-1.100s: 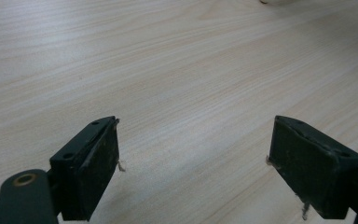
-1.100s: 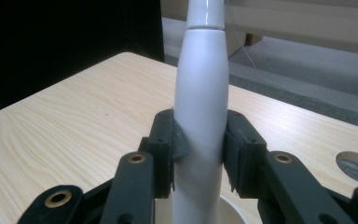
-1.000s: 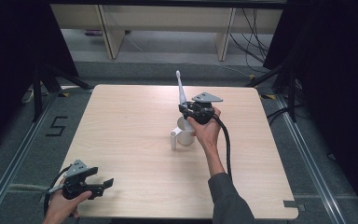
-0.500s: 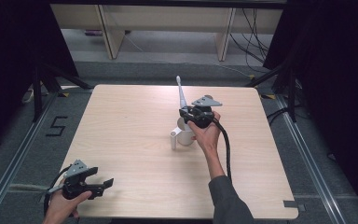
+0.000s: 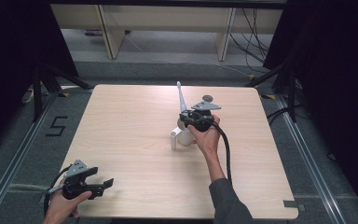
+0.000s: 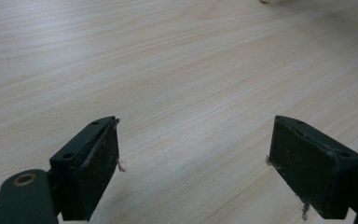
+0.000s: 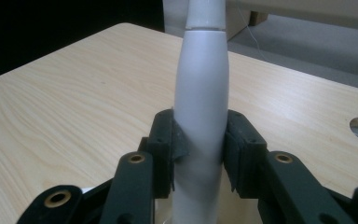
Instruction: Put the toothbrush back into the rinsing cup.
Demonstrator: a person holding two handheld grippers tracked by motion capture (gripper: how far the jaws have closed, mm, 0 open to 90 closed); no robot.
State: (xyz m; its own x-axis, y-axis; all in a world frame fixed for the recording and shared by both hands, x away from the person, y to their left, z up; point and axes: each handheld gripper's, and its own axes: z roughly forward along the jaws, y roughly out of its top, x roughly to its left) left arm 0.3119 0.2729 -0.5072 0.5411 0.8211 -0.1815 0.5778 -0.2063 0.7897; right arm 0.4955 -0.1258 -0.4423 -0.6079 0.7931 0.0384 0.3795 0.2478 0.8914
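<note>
on the wooden table (image 5: 121, 121), the right gripper (image 5: 192, 122) has its jaws clamped on the upright white electric toothbrush (image 7: 200, 98) near the middle, above a white holder (image 5: 181, 136). the left gripper (image 5: 103, 185) rests at the near left corner, jaws spread wide and empty.

Two grippers present: one left gripper (image 5: 103, 185) and one right gripper (image 5: 186, 122). One white toothbrush (image 5: 182, 100), upright, and one white stand (image 5: 182, 136) with one short post (image 5: 173, 140) beside it. One wooden surface (image 5: 121, 130) carries them.
</note>
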